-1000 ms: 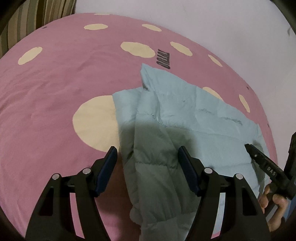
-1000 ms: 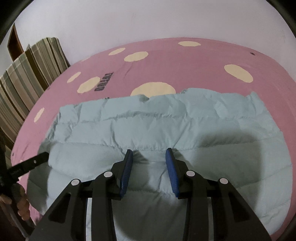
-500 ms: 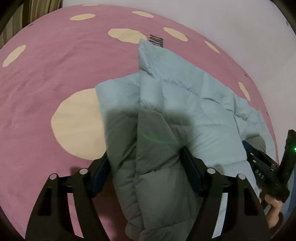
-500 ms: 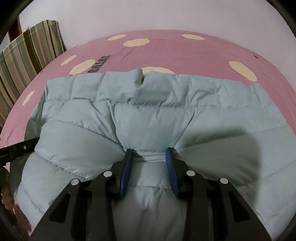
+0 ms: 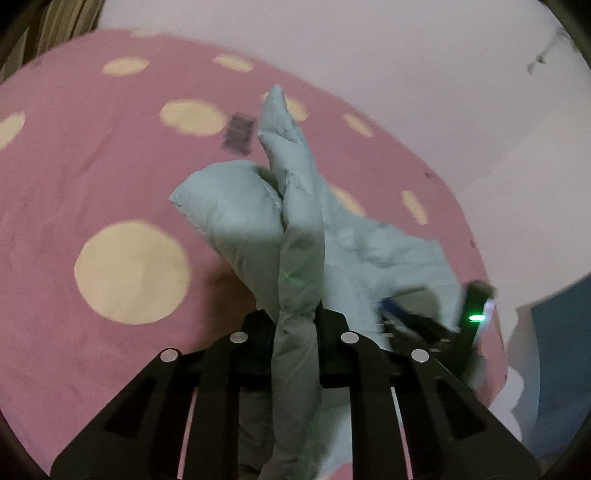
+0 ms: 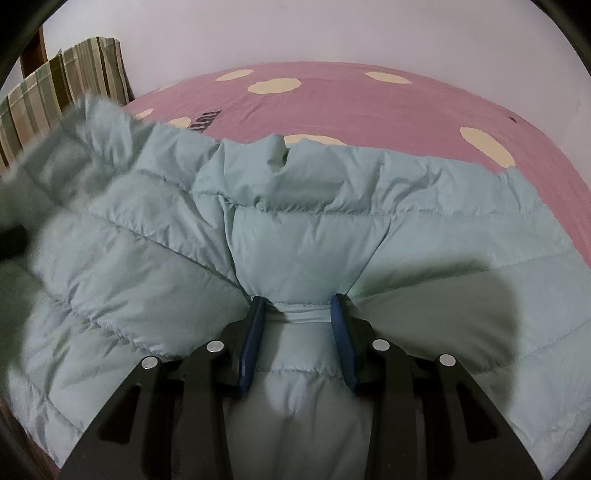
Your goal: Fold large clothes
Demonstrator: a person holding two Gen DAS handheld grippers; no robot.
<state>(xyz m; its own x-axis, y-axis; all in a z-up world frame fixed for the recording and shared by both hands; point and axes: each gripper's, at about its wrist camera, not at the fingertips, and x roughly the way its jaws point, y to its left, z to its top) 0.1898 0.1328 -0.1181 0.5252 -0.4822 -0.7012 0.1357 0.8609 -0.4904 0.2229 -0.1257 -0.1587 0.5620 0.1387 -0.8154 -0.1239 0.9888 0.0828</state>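
While both our grippers grip the pale blue quilted puffer jacket (image 6: 303,240), its long axis runs left to right across the pink bed sheet with cream dots (image 6: 369,99).

Nearest, our left gripper (image 5: 295,314) is closing on a bunched jacket end, lifted; our right gripper (image 6: 297,314) pinches a quilted fold at the near edge, body spreading away toward the far wall (image 6: 295,33).
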